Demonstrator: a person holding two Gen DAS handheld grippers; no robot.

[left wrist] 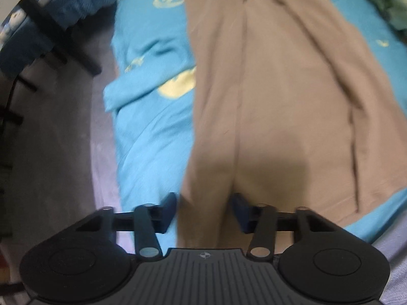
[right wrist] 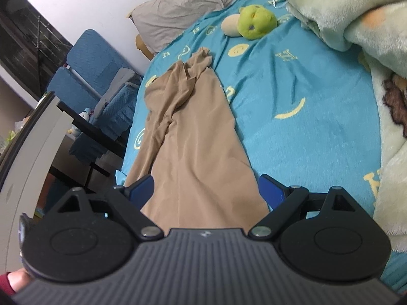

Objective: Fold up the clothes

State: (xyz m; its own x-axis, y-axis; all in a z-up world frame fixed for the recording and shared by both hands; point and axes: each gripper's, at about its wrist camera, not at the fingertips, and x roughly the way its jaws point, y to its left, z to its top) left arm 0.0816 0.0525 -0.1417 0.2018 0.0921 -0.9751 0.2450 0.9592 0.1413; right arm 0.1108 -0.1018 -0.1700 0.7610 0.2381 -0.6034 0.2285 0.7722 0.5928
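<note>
Below, left claw (left wrist: 203, 212) half-open astride tan trousers (left wrist: 267, 101); right claw (right wrist: 206, 190) wide, empty.

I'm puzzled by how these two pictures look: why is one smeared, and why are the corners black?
Left wrist view: motion-smeared, the tan trousers and blue sheet soft, a shadow ahead of the left gripper. Right wrist view: sharper, green plush toy crisp. Both: fisheye lens bends edges, blackens corners.

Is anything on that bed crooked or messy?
Yes. The tan garment lies long on the blue sheet, but its far end is bunched and twisted, not flat. A raised crease also runs down one side. No spills or damage show.
</note>
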